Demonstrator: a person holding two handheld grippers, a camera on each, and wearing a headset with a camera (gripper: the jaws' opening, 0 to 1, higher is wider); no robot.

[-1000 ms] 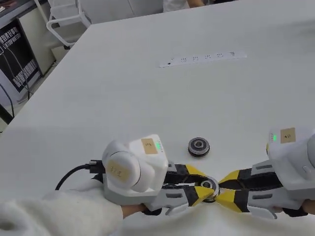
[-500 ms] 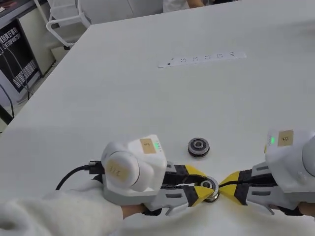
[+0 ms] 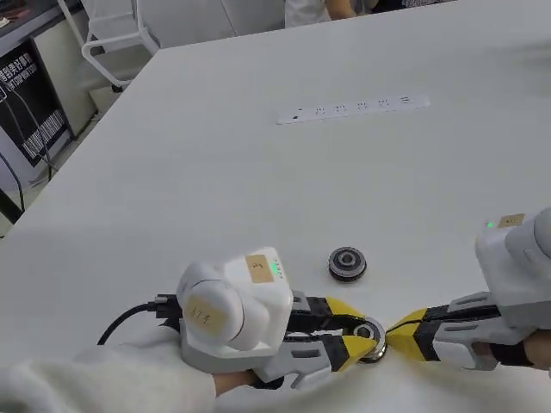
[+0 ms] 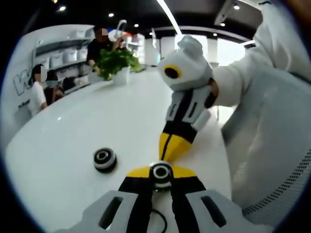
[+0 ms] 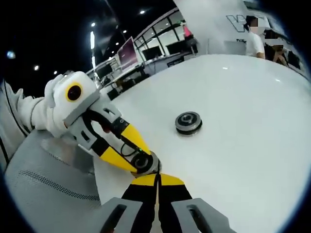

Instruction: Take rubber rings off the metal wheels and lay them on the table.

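A small metal wheel (image 3: 368, 330) with a black rubber ring sits low in the head view, and my left gripper (image 3: 362, 335) is shut on it. In the left gripper view the same wheel (image 4: 161, 174) sits between the yellow jaw tips. My right gripper (image 3: 392, 335) comes in from the right, shut, with its tip against the wheel's rim (image 5: 144, 162). Whether any rubber is pinched there is too small to see. A second wheel (image 3: 347, 263) with its ring on lies flat on the white table (image 3: 258, 172), just beyond the grippers.
A white power strip (image 3: 353, 109) lies further back on the table. A black cable (image 3: 129, 307) trails left from the left gripper. White chairs (image 3: 116, 34) stand past the far left corner. A potted plant (image 4: 115, 65) and people are at the table's far end.
The right gripper's jaws have gone from slightly apart to shut at the wheel's rim. The left gripper still holds the wheel. The head camera has tilted a little.
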